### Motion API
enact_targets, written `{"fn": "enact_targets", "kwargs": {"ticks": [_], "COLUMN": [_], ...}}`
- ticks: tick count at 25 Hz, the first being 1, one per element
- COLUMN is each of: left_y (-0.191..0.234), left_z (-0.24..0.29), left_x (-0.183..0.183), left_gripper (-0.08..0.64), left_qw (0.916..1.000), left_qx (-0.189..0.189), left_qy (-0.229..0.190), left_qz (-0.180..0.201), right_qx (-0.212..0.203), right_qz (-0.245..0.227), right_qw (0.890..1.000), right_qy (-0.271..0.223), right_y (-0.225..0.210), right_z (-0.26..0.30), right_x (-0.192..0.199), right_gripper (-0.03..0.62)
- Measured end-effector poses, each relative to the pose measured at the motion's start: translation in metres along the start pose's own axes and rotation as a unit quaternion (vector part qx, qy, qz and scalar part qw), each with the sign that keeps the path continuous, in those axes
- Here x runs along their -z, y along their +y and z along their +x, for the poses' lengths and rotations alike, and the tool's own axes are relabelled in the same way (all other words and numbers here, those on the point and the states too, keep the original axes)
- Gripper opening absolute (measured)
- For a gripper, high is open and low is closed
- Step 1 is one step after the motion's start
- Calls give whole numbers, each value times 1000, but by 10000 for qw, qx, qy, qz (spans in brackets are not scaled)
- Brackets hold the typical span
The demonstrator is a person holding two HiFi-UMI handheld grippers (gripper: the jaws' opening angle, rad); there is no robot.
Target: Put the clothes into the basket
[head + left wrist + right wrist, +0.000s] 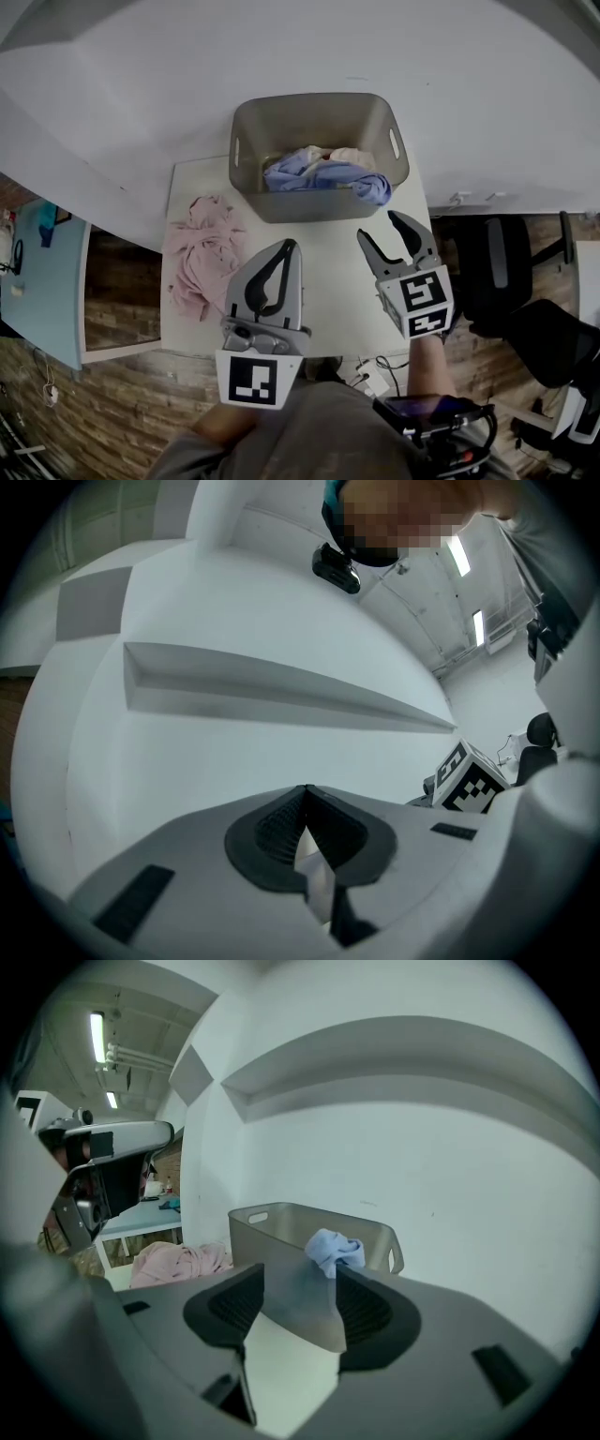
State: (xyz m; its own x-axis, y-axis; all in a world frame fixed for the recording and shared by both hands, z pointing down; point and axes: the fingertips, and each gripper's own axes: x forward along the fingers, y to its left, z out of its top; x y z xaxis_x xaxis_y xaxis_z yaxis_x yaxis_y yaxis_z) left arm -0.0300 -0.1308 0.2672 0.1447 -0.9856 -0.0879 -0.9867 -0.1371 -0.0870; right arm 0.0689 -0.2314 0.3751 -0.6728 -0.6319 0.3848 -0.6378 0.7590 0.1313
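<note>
A grey basket (251, 141) stands at the back of the small white table (333, 281). A blue garment (323, 175) and a pale one (354, 156) lie in it. Pink clothes (202, 253) lie in a heap on the table's left side. My left gripper (289, 247) hovers just right of the pink heap, shut, with nothing in it. My right gripper (378, 227) is open and empty in front of the basket. In the right gripper view the basket (272, 1232) shows beyond the gripper (298, 1283), the blue garment (335, 1249) over its rim, the pink clothes (178, 1262) to the left. The left gripper (305, 791) points at the white wall.
A white wall with a ledge rises behind the table. A black office chair (506, 272) stands to the right and a light blue table (42, 272) to the left. The floor below has a brick pattern. The right gripper's marker cube (466, 782) shows in the left gripper view.
</note>
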Motion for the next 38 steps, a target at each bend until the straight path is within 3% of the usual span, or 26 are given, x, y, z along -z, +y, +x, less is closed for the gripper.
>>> {"fn": "enact_targets", "kwargs": {"ticks": [7, 11, 14, 25, 32, 38], "left_y": [-24, -33, -37, -46, -25, 22], "left_z": [-23, -35, -42, -59, -81, -108], "left_x": [-19, -31, -39, -54, -55, -46], "left_gripper": [8, 8, 8, 8, 8, 8], "left_qw": [9998, 9994, 9990, 9977, 9942, 9891], "left_qx": [-35, -94, -139, -328, -844, -1361], "left_qy": [-166, -271, -354, -522, -475, -377], "left_qz": [89, 166, 235, 296, 464, 413], "right_qx": [-46, -253, -449, -751, -1139, -1569], "right_qz": [-113, -237, -233, -279, -233, -428], "right_qw": [9978, 9898, 9839, 9775, 9718, 9670], "right_qy": [-648, -1380, -1715, -1950, -2053, -1963], "right_y": [18, 41, 59, 82, 104, 148], "right_z": [-43, -73, -93, -117, -107, -80], "right_x": [-23, -43, -52, -59, -66, -74], "right_gripper": [204, 64, 20, 20, 20, 21]}}
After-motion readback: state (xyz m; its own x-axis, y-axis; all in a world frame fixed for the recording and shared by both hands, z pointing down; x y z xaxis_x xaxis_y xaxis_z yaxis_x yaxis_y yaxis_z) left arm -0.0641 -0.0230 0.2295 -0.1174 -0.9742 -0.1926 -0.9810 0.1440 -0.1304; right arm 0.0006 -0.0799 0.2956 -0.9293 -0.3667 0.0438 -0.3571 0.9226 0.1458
